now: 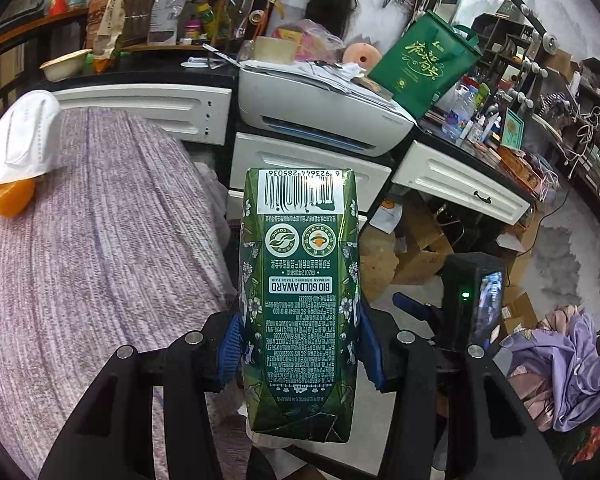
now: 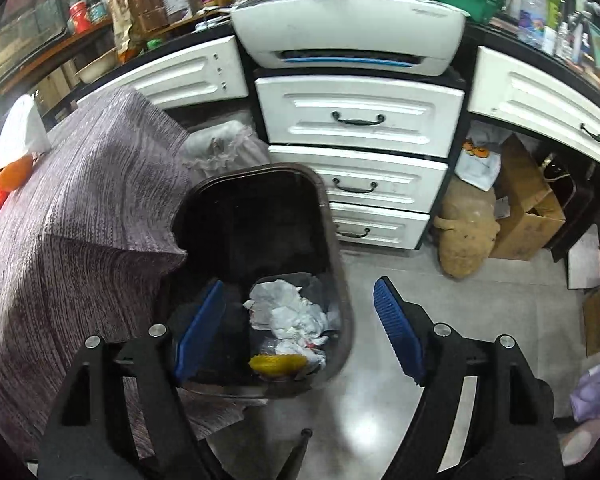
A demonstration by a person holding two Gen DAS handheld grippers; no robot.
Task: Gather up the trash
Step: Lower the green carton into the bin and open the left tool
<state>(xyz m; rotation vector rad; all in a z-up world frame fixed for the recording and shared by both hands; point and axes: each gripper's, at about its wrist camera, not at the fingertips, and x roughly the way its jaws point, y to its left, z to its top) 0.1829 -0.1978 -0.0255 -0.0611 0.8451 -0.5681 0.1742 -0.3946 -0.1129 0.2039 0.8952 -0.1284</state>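
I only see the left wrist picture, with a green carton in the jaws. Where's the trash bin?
Observer: The dark bin stands on the floor beside the cloth-covered table, below the right gripper.
Operator: Is anything in it?
Observer: Yes, crumpled white paper and something yellow.
Operator: Is the other gripper holding trash too?
Observer: No, its jaws stand wide open and empty over the bin.
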